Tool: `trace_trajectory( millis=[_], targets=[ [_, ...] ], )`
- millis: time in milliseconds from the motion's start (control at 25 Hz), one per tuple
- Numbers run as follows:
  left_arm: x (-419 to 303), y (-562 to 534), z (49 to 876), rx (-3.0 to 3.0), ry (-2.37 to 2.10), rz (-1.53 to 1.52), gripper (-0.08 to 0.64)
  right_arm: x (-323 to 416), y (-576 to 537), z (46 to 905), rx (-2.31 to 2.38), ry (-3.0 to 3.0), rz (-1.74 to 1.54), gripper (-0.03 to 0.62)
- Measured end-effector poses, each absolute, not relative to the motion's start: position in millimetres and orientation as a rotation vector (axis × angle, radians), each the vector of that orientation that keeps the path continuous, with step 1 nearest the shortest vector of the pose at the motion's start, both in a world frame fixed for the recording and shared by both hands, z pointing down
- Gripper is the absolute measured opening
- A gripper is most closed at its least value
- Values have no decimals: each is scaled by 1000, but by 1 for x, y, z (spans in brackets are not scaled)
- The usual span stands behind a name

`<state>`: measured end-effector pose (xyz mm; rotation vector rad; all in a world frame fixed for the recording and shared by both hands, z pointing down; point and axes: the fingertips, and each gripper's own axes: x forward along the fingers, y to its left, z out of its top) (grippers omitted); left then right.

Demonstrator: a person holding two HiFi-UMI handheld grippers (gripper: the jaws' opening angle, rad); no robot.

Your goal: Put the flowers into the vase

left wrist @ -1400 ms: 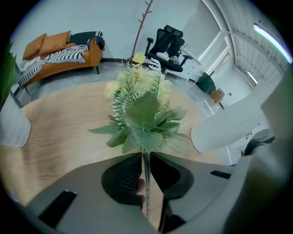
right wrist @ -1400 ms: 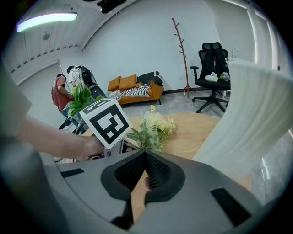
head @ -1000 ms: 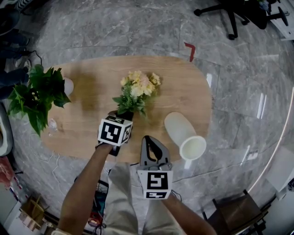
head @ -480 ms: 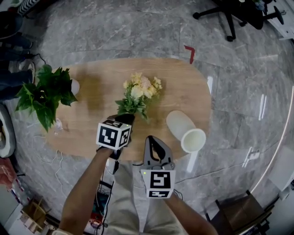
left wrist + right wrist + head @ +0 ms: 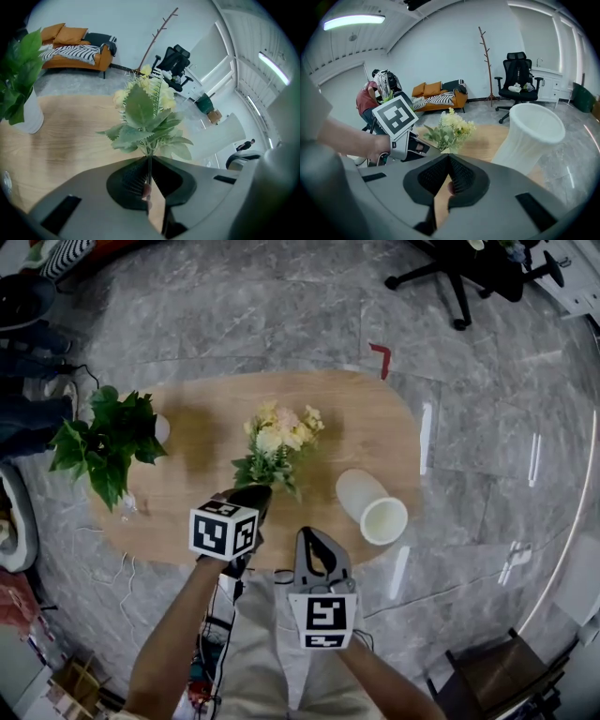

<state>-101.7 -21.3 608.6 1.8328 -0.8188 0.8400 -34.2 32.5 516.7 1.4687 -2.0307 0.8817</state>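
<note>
My left tool (image 5: 251,495) is pinched almost shut on the thin stems of the flowers (image 5: 277,437), low under the leaves. I judge that the right hold: the bunch is light, its stems are stiff enough to steer, and the blooms are soft and easily crushed. It sits over the table (image 5: 187,493), heads toward 12 o'clock. The vase (image 5: 373,507) stands at 3 o'clock from that tool. My left forearm reaches forward, tool angled down. My right tool (image 5: 314,540), closed and empty, waits at 5 o'clock.
</note>
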Motion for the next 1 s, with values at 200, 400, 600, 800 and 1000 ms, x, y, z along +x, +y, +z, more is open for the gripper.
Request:
trace_trajectory(
  millis=[200, 400, 600, 800, 1000],
  targets=[
    [-96, -26, 585, 1883, -865, 786, 32, -24, 31, 502, 1454, -2059, 854, 2],
    [-90, -33, 559, 1923, -900, 703, 32, -15, 31, 485, 1437, -2092, 804, 2],
    [-83, -40, 531, 2013, -948, 645, 32, -6, 38, 478, 1445, -2107, 776, 2],
    [-73, -44, 502, 2121, -979, 606, 32, -2, 49, 478, 1429, -2123, 769, 2],
    [-58, -42, 477, 2214, -977, 598, 32, 8, 56, 472, 1436, -2127, 750, 2]
  ],
)
